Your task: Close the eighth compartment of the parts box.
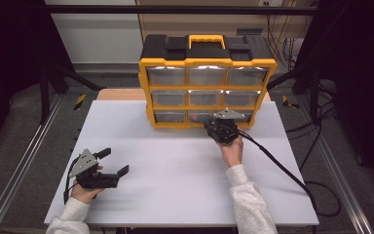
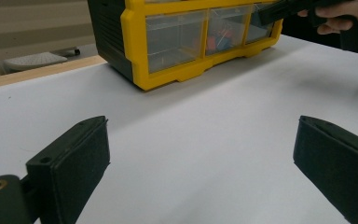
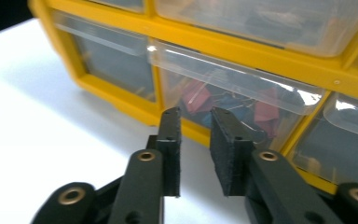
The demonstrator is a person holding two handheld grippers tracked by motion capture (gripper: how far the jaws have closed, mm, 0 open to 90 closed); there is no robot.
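White tabletop (image 1: 175, 161) fills the middle of the high view, with a yellow and black drawer cabinet (image 1: 207, 80) standing at its far edge, nine clear drawers facing the person. The right gripper (image 1: 215, 127) sits just in front of the bottom row, pointed at the bottom middle drawer (image 3: 233, 100). In the right gripper view its two black jaws stand a narrow gap apart with nothing between them, their tips just short of that drawer's clear front. Red and blue binder clips (image 3: 200, 100) show through the plastic, blurred by glare.

The left gripper (image 1: 112, 168) rests well apart from the cabinet, near the table's front left corner; in the left gripper view its jaws are spread wide over bare table, gripping nothing.

Whether the bottom middle drawer is pulled out or fully shut cannot be told. What the other drawers hold is too dim to make out, and the cabinet's top is cut off in both gripper views.
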